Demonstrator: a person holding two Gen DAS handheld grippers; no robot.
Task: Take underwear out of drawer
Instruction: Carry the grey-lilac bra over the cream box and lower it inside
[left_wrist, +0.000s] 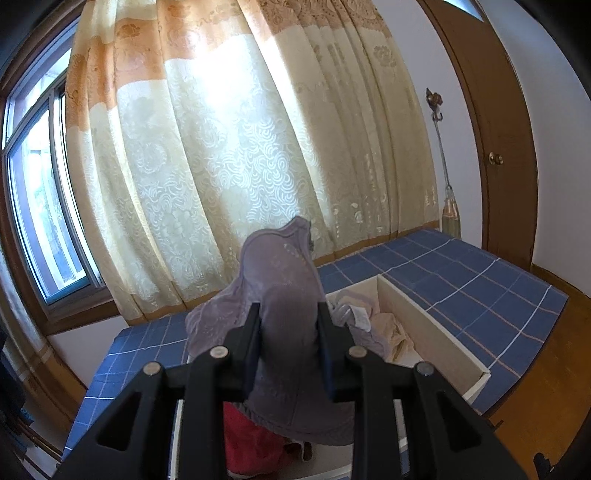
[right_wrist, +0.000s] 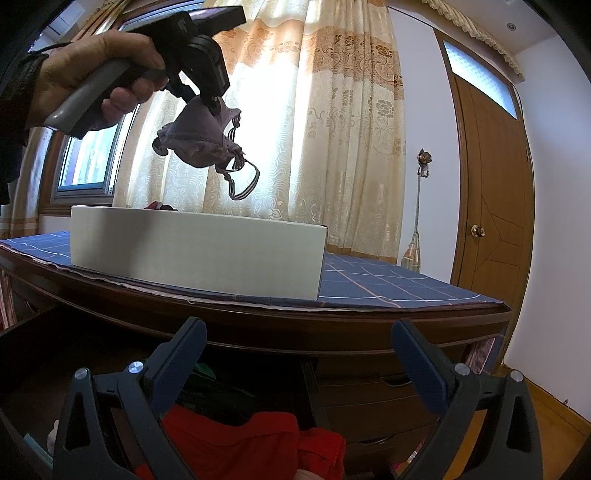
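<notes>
Lilac fabric: the underwear (left_wrist: 284, 295) is a padded bra, pinched between the two fingers of the left gripper (left_wrist: 288, 321), which are closed onto the cloth. From the right wrist view the same garment (right_wrist: 199, 136) hangs in the air from the left gripper (right_wrist: 212, 99), above the left end of a white box (right_wrist: 195, 251); its striped straps (right_wrist: 243, 181) dangle below it, clear of the box rim. A hand (right_wrist: 92, 74) grips the tool's handle at upper left.

White box sits on a blue checked cloth (right_wrist: 388, 284) covering a dark wooden table (right_wrist: 258, 317). Left wrist view: the box (left_wrist: 436, 325) is open-topped and divided by a partition; pale garments (left_wrist: 373, 321) lie in the compartment nearer the gripper, the right-hand compartment shows only bare wall. A red item (left_wrist: 255, 439) lies below the gripper, near edge.

Right gripper (right_wrist: 299, 354): fingers spread wide, nothing between them, held low in front of the table edge. Below it, an open drawer (right_wrist: 33, 362) with red clothing (right_wrist: 258, 443) inside.

Far side: cream and orange curtain (right_wrist: 314, 110), window (left_wrist: 40, 206) left, brown door (right_wrist: 491, 221) right.
</notes>
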